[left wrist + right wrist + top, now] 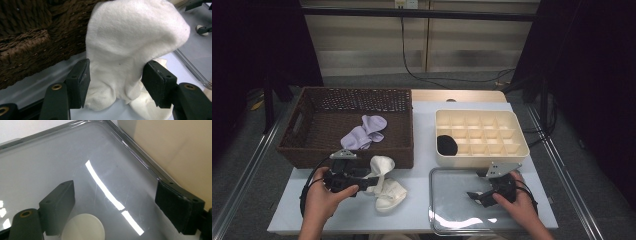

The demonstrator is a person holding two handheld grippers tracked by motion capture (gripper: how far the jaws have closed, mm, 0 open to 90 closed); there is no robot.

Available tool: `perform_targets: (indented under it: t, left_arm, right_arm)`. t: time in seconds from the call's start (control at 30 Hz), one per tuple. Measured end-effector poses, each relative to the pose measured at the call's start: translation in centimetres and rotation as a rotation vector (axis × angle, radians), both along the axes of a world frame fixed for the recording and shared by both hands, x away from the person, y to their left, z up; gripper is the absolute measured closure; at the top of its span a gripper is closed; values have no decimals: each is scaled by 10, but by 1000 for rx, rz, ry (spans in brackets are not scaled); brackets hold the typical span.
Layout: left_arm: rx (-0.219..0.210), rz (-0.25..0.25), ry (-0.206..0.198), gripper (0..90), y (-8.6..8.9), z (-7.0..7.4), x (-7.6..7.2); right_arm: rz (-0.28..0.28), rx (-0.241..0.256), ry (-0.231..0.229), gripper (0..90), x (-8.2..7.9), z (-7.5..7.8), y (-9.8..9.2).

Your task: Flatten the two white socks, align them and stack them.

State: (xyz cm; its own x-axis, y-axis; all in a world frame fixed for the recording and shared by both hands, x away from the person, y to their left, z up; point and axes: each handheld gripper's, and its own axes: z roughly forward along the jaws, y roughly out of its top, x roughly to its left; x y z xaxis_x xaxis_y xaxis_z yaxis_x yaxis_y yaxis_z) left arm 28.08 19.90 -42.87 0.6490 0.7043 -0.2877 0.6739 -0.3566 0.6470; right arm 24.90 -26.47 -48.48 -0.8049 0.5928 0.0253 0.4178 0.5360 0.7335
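White sock (130, 45), soft and rumpled, between left tongs (120, 82).

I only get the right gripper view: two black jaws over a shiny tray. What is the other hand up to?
Observer: The left gripper has a white sock between its jaws, which touch it on both sides. I can't tell if they grip it.
Operator: Where did that sock come from?
Observer: I can't say, but a brown basket stands just behind it, with a lilac sock inside.
Operator: And the beige wall beside me?
Observer: That is a cream box split into small compartments. A black bundle sits in its left column.
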Motion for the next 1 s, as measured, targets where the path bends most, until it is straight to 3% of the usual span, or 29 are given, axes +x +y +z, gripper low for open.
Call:
perform_targets:
  t: [0.07,0.1,0.2,0.23,0.33,0.37,0.43,0.63,0.83,1.0]
  left_arm:
    - [-14,8,3,403,0,-1,1]
    - [-44,7,-7,424,-2,-4,1]
    - [-41,-12,-28,566,-10,-8,0]
    - [-32,-23,-13,662,-13,-9,1]
    - [-30,-51,14,733,-25,-14,1]
    - [-11,-63,30,757,-29,-15,1]
    - [16,-75,12,765,-38,-17,-1]
    - [17,-116,16,722,-49,-18,-1]
    - [5,-122,-5,639,-39,-10,-7]
    - [5,-109,1,629,-28,-9,-13]
  right_arm:
    - [-1,-1,-2,159,0,0,0]
    - [-2,-1,-3,159,0,0,0]
    - [-7,-1,2,159,0,0,1]
    - [-4,-1,0,159,0,0,1]
    - [-5,0,-1,159,0,0,1]
    - [-6,0,0,159,0,0,1]
    - [-5,-1,-1,159,0,0,1]
    - [-6,-2,-3,159,0,0,1]
    - [-7,-2,-3,159,0,0,1]
    - [-12,-4,-2,159,-1,0,2]
